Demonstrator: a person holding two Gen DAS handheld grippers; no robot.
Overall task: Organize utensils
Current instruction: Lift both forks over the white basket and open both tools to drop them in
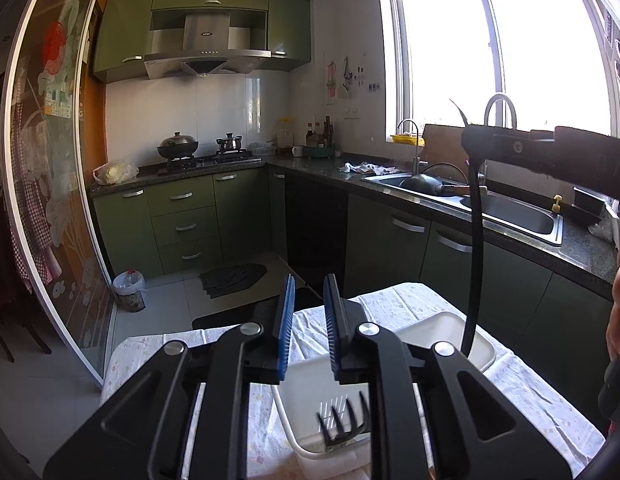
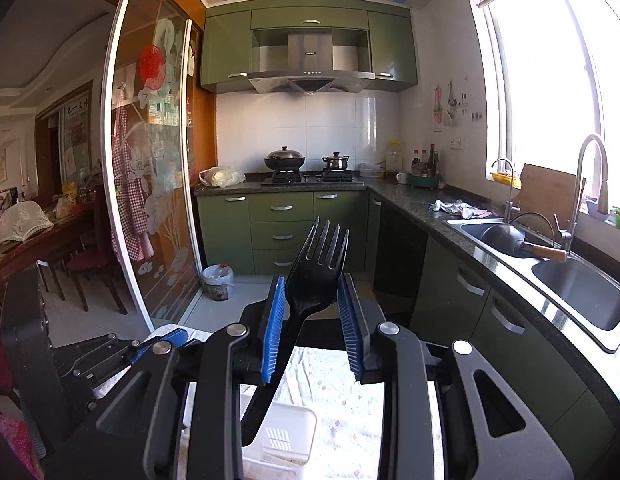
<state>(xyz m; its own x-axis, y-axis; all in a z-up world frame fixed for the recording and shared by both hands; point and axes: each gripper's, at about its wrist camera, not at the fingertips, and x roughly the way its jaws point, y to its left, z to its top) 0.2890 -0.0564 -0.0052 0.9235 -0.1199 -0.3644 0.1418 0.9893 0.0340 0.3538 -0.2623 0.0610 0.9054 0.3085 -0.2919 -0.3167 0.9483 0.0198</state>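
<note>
In a green-cabinet kitchen, the right gripper (image 2: 312,320) clamps a black plastic fork (image 2: 306,300) between its blue pads, tines pointing up and away, above a cloth-covered table (image 2: 342,396). The left gripper (image 1: 308,328) hangs over a white slotted basket (image 1: 462,332) on the same table, jaws slightly apart with nothing between them. A second black fork (image 1: 344,420) lies in the basket's near end.

small table (image 1: 530,396), floral cloth (image 1: 390,300) over it, white basket (image 1: 462,332) on cloth
</note>
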